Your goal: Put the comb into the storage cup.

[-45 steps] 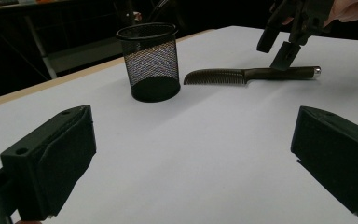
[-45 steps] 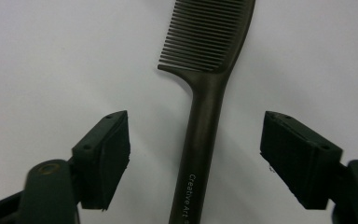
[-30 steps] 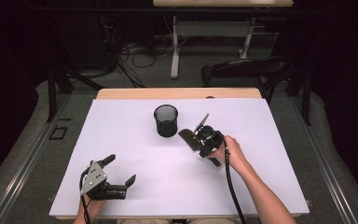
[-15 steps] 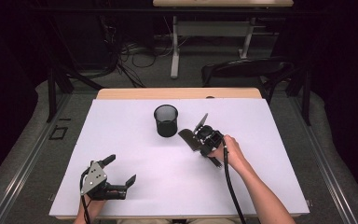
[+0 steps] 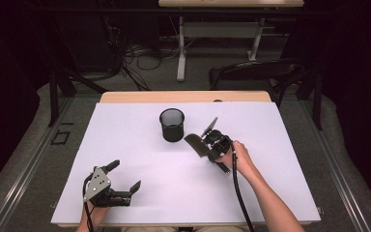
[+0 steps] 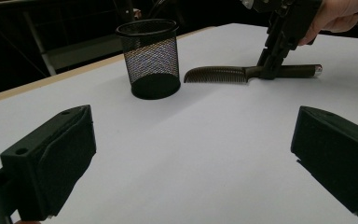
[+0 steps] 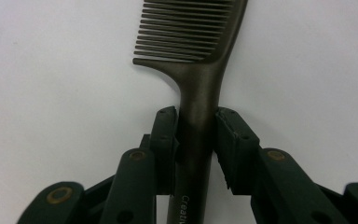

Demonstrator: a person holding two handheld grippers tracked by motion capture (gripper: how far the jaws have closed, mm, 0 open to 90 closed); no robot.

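Observation:
A dark brown comb [image 7: 200, 93] lies flat on the white table [image 5: 270, 145], its teeth toward a black mesh cup [image 5: 172, 124]. My right gripper [image 7: 196, 128] reaches down on the comb's handle just behind the teeth. Its jaws have just been closing, and both pads now press on the handle's sides. In the high view the right gripper [image 5: 211, 145] sits just right of the cup, with the comb [image 5: 195, 144] under it. My left gripper [image 5: 125, 175] rests near the table's front left, open, with nothing between its fingers [image 6: 51, 158]. From there I see the cup [image 6: 149, 58] and the comb [image 6: 223, 73] beyond.
The table's wooden far edge [image 5: 183, 96] runs behind the cup. Past it stand a dark chair [image 5: 256, 72], a desk frame and cables on the floor. The right gripper's cable [image 5: 239, 193] trails along the forearm.

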